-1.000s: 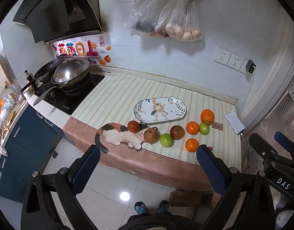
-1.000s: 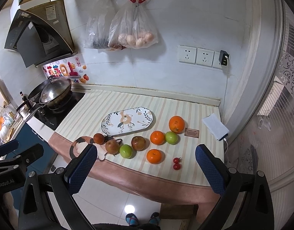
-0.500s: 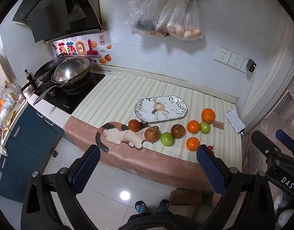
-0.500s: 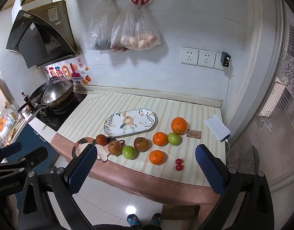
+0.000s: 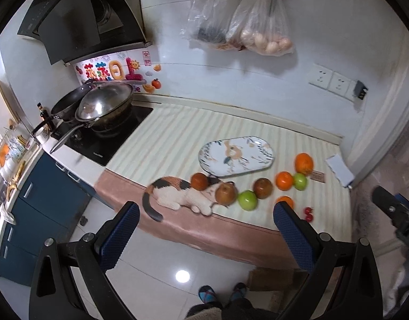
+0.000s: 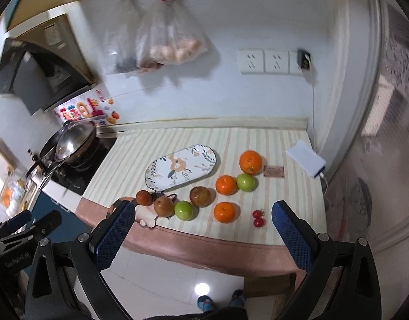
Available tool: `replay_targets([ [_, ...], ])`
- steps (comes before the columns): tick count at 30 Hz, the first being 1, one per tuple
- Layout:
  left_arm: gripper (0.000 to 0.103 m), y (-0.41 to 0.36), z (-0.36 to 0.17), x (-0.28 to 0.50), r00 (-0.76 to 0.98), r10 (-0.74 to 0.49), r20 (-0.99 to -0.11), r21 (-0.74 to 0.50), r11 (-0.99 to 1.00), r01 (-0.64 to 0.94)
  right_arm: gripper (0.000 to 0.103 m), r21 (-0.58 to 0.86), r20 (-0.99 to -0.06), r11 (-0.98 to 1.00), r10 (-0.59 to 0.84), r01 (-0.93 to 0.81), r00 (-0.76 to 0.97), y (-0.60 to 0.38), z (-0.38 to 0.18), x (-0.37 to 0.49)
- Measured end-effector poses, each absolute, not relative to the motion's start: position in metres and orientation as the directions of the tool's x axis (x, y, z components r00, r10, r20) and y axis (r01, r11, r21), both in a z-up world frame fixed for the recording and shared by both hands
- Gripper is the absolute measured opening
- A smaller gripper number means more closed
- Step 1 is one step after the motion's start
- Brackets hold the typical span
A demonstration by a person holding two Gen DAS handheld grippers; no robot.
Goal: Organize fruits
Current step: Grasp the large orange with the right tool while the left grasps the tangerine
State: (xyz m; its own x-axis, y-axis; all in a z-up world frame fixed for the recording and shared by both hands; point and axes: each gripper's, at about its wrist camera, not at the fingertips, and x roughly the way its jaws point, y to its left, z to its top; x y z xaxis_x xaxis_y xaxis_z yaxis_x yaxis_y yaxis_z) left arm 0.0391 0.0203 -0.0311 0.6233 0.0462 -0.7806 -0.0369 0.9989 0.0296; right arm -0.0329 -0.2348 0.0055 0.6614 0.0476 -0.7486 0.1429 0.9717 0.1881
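Note:
An oval patterned plate (image 6: 181,166) lies empty on the striped counter mat (image 6: 271,138). In front of it lie three oranges (image 6: 224,212), two green apples (image 6: 183,210), three brown fruits (image 6: 200,196) and two cherry tomatoes (image 6: 258,218). The plate (image 5: 236,156) and fruits also show in the left wrist view, with a green apple (image 5: 247,200) near the mat's front. My left gripper (image 5: 204,229) is open and empty, well in front of the counter. My right gripper (image 6: 201,226) is open and empty, before the counter's front edge.
A calico cat figure (image 5: 177,194) lies at the front left of the mat. A wok with lid (image 5: 103,106) sits on the hob to the left. Bags (image 6: 167,45) hang on the wall. A white power bank (image 6: 305,158) and small card (image 6: 274,171) lie at right.
Both grippers have moved closer to the counter; the right view has swung and the fruits now look larger. Nothing on the counter has moved.

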Motion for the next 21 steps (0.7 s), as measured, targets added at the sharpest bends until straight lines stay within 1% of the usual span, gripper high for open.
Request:
replay_targets([
  [3,0.103,0.031,-0.051,0.058,0.605,0.067,-0.793,0.054,0.998,-0.040,0.103,0.208,-0.783,0.958,0.041,0.199,0.620,-0.246,-0.022,-0.019],
  [7,0.103,0.041,-0.080,0.087,0.543,0.087,-0.835,0.075,0.996,-0.044,0.103,0.206,-0.829,0.946,0.033,0.251,0.558,-0.260,-0.061,0.000],
  [13,0.103,0.053,-0.127,0.131,0.428,0.086,-0.900,0.056,0.995,-0.082,0.103,0.205,-0.878,0.926,0.031,0.316,0.477,-0.285,-0.114,0.040],
  [18,0.103,0.063,-0.169,0.172,0.305,0.066,-0.950,0.022,0.989,-0.146,0.103,0.206,-0.907,0.921,0.054,0.330,0.417,-0.305,-0.152,0.093],
  [21,0.103,0.067,-0.192,0.200,0.244,0.069,-0.967,0.022,0.981,-0.192,0.103,0.205,-0.923,0.923,0.072,0.325,0.378,-0.312,-0.171,0.126],
])
